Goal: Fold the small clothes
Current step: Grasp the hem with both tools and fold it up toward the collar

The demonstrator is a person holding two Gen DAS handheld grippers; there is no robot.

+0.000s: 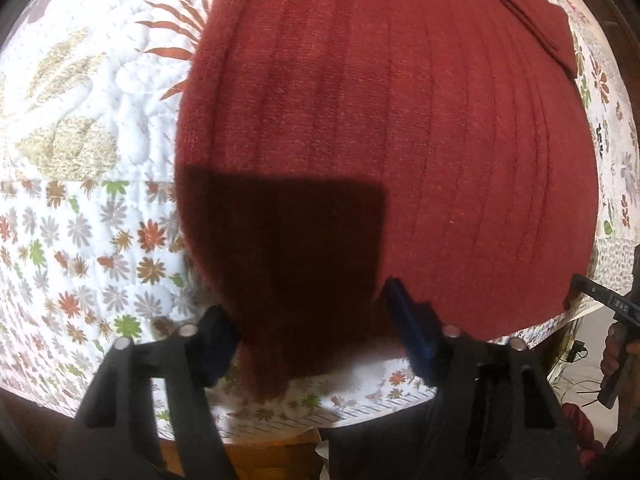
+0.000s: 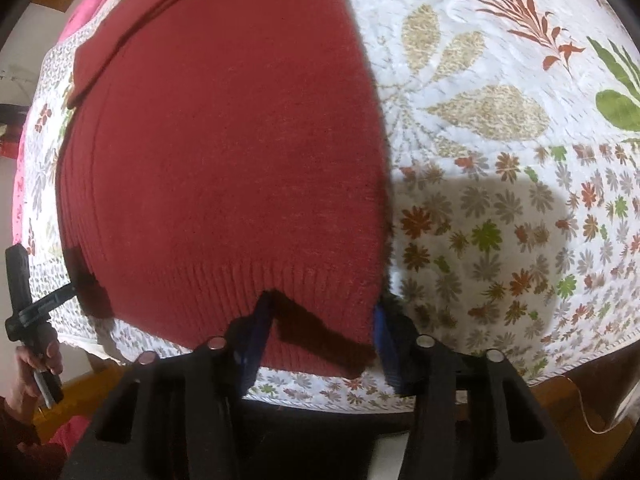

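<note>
Red sweater point(image 1: 380, 120) laid flat on floral quilt point(image 1: 80, 220), hem at near edge.

L gripper point(image 1: 308, 324) & R gripper point(image 2: 320, 332) both seen w/ jaws spread wide, hem corners lying betw. the blue pads, nothing clamped.

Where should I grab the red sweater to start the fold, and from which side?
Take the red sweater by its ribbed hem, at the two near corners, coming in from the bed's near edge. The hem overhangs the floral quilt there, and both open grippers already straddle it.
</note>
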